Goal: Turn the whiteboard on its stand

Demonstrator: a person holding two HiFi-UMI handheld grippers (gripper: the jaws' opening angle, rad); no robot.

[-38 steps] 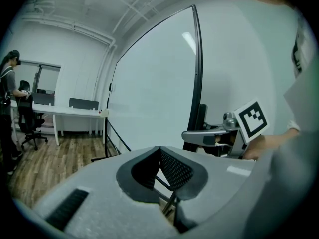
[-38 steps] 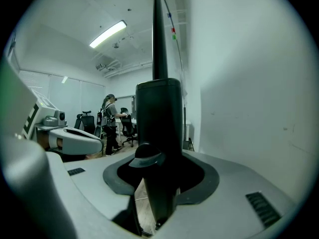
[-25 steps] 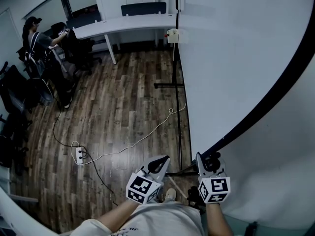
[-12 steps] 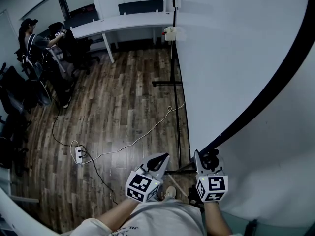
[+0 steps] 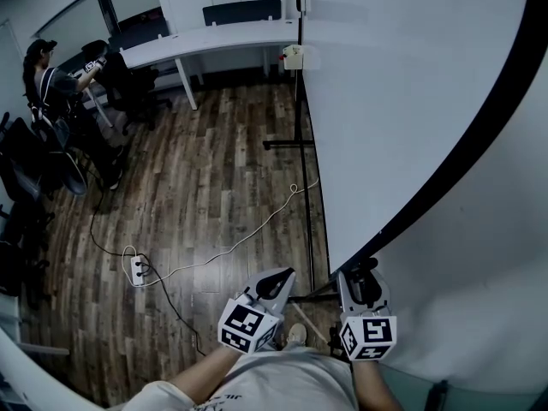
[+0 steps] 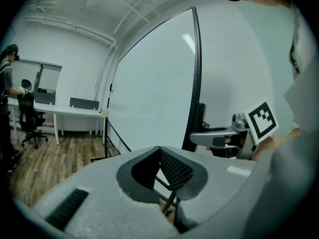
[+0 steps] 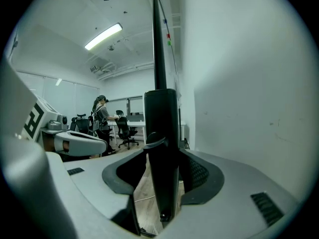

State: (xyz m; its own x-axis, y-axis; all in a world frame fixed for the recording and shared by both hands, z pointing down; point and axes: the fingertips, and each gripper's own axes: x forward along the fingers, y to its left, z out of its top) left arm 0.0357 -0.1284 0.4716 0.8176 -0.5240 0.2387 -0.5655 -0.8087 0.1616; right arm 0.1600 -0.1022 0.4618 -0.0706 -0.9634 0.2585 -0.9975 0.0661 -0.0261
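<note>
Head view, whiteboard: a big white whiteboard (image 5: 402, 101) with a black frame (image 5: 445, 178) fills the right of the scene, upright on its black stand (image 5: 300, 144) over a wood floor (image 5: 197, 187), with a white wall (image 5: 479, 298) to its right.
Head view, right gripper: the right gripper (image 5: 360, 282) is at the board's near lower corner, on the frame.
Head view, left gripper: the left gripper (image 5: 276, 282) is just left of it, apart from the board.
Head view, room: a white cable (image 5: 248, 242) runs to a power strip (image 5: 138, 269); a person (image 5: 47, 80) stands far left by a white desk (image 5: 214, 41).
Left gripper view, jaws: pressed together at the tips with nothing between; the whiteboard stands ahead and the right gripper is at right.
Right gripper view, jaws: spread wide and pinching the upright frame edge.
</note>
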